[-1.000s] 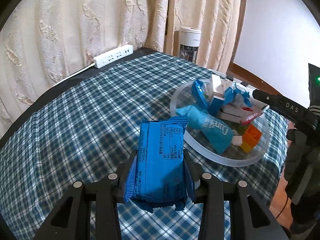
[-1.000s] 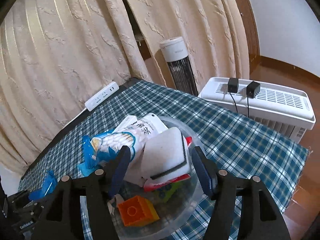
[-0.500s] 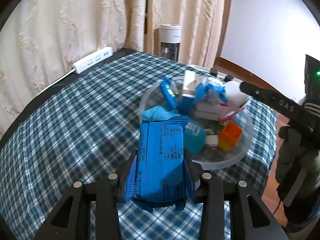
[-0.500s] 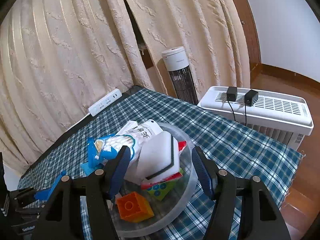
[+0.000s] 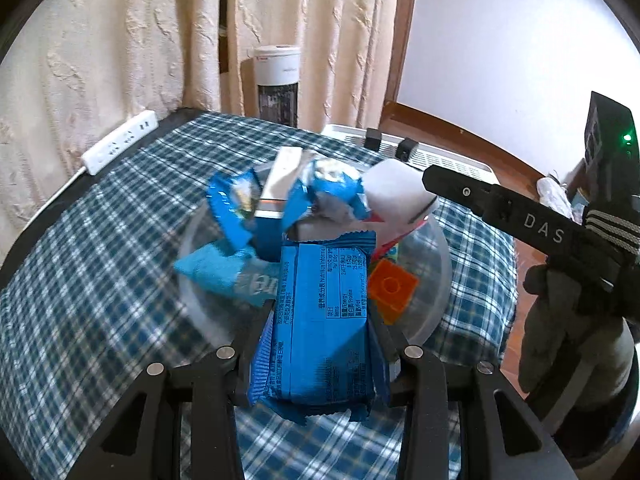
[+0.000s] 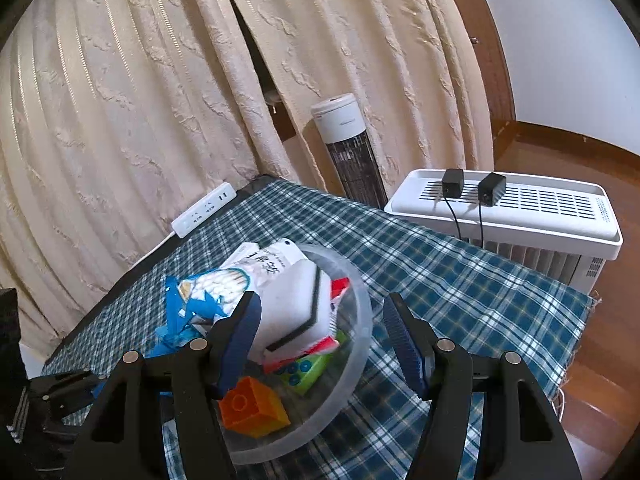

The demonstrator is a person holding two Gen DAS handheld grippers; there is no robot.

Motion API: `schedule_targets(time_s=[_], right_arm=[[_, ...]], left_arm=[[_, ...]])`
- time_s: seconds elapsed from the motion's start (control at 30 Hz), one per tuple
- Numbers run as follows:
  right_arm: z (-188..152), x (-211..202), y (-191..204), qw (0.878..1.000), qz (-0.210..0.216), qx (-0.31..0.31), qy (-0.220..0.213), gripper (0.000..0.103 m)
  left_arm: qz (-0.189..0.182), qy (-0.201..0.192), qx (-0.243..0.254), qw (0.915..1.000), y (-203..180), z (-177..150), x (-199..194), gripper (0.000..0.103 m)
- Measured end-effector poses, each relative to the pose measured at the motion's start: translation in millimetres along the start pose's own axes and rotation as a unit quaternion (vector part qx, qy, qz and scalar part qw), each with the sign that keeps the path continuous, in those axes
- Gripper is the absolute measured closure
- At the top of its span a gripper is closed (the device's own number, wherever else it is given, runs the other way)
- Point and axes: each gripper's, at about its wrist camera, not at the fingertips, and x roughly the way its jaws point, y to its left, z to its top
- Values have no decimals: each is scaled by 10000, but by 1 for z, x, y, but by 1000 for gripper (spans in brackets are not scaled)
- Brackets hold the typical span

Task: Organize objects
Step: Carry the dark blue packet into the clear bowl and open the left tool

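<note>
Left tongs [image 5: 316,320] are clamping the blue snack packet [image 5: 320,312] across its width, holding it over the near rim of the clear bowl [image 5: 436,280]. Packet is looking light, crushable, slippery-wrapped; mid-body hold suits. Right tongs [image 6: 320,332] are hanging wide apart, gripping nothing, above the bowl.

Home living rm: cream curtains [image 6: 140,92], wood floor [image 6: 608,344], tower fan [image 6: 348,148], white heater [image 6: 516,208], plaid cloth on surface [image 6: 460,280].
</note>
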Motion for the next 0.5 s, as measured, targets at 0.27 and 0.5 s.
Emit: schedule_targets(time_s=[0.27,0.5], right_arm=[[-1,0,-7,10000,-19,56,26,38],[-2,-1,-8,10000,-29,62,35,38]], left_arm=[[-112,83,-69,9999,0,6,17,59],[-153,-20,-116,9998,0,9,20,58]])
